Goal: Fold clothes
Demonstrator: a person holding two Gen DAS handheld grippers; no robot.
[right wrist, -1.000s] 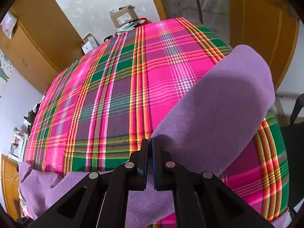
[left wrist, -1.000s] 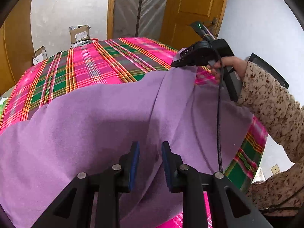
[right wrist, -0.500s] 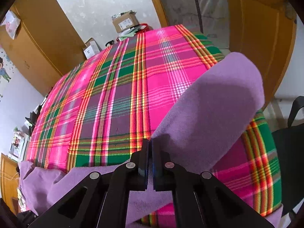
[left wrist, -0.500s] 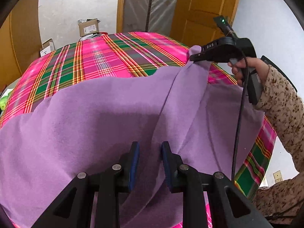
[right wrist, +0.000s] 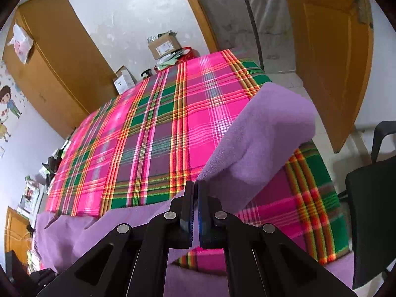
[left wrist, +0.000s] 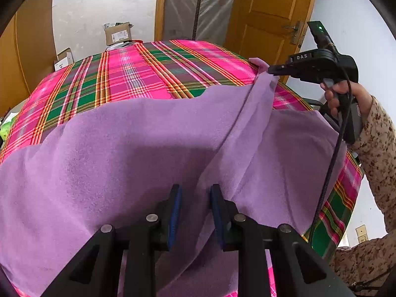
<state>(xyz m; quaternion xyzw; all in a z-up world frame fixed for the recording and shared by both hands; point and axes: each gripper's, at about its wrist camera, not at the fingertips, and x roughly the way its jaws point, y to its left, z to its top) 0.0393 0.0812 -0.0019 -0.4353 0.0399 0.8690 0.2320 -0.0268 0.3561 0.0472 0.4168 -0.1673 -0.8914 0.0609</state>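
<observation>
Left wrist view: left gripper [left wrist: 194,193] pointed down over the purple cloth [left wrist: 111,160], jaws apart with a fold between them, not squeezing. The right gripper [left wrist: 271,70] pinched the cloth's corner up by the table's far right edge.

Right wrist view: jaws clamped on purple cloth over plaid tablecloth [right wrist: 148,136]; orange door [right wrist: 329,49] behind.

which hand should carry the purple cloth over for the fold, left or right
Right. The right gripper is shut on the purple cloth, corner lifted. The left gripper has jaws parted over slack fabric.
</observation>
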